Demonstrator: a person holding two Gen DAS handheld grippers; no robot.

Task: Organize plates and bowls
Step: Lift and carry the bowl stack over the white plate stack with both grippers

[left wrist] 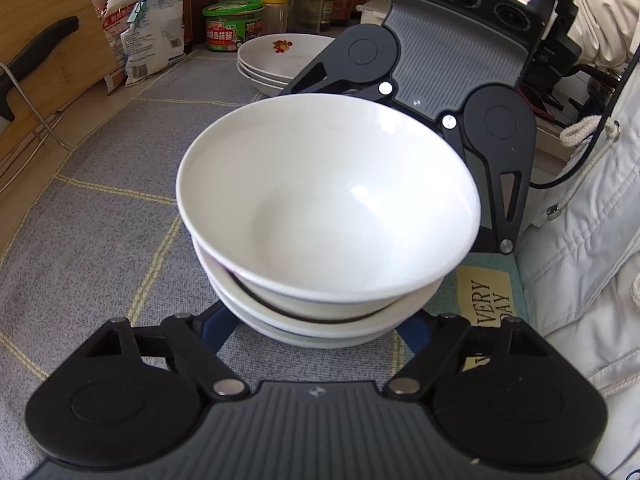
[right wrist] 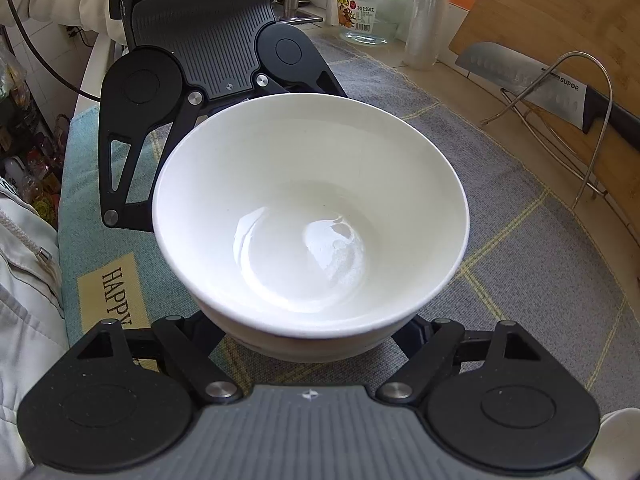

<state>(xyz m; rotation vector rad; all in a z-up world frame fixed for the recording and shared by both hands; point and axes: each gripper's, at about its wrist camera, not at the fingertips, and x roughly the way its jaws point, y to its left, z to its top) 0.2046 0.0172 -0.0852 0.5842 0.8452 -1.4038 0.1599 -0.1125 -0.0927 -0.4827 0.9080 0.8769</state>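
Bowls [left wrist: 320,216] sat nested on the grey mat [left wrist: 100,220] — left gripper [left wrist: 320,320] and right gripper [right wrist: 316,320] clamped the stack from opposite sides. Next, I'd judge: a level, joint lift.

Two wrist fisheyes, facing each other across a stack of white bowls

Each camera sits just behind its own gripper and looks steeply down along the fingers, close enough that the bowl stack [left wrist: 320,216] fills the middle of both views. The left wrist view looks past the left gripper [left wrist: 320,332] to the right gripper [left wrist: 404,92] on the far side; the right wrist view mirrors it (left gripper [right wrist: 224,96] beyond). Shared: the bowls and the grey checked cloth [right wrist: 520,240].
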